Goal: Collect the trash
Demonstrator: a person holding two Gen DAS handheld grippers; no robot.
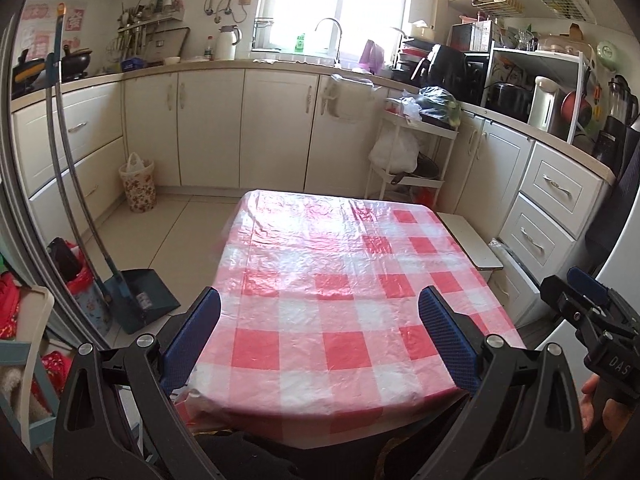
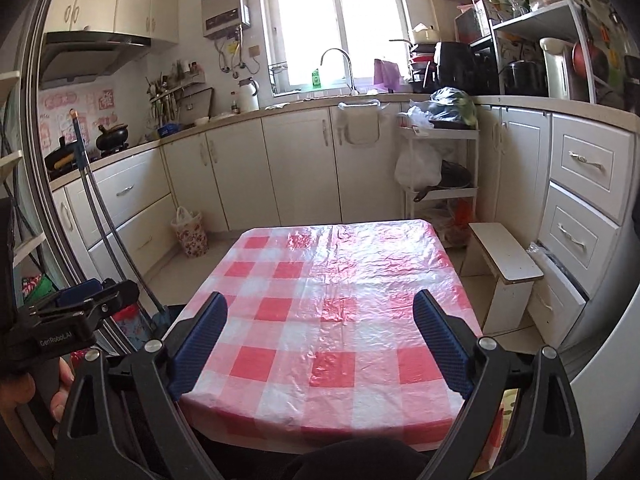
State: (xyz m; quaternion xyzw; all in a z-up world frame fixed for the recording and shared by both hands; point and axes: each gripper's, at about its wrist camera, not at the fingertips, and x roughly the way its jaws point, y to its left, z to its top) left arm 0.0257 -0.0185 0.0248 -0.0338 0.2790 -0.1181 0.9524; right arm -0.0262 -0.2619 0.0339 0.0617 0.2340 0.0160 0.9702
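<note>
A small table with a red-and-white checked plastic cloth [image 1: 340, 280] fills the middle of both views; it also shows in the right wrist view [image 2: 332, 304]. No loose trash shows on the cloth. My left gripper [image 1: 320, 312] is open and empty above the table's near edge. My right gripper [image 2: 320, 320] is open and empty above the same edge. The right gripper also shows at the right of the left wrist view [image 1: 580, 300]; the left gripper shows at the left of the right wrist view [image 2: 84, 300]. A floral waste bin [image 1: 138, 186] with a white bag stands on the floor by the cabinets [image 2: 190, 232].
A dark blue dustpan [image 1: 146, 296] with a long handle stands left of the table. A white stool [image 1: 472, 240] and a white rack with plastic bags [image 1: 412, 148] stand right of it. Kitchen cabinets and counters line the walls. Tiled floor lies beyond the table.
</note>
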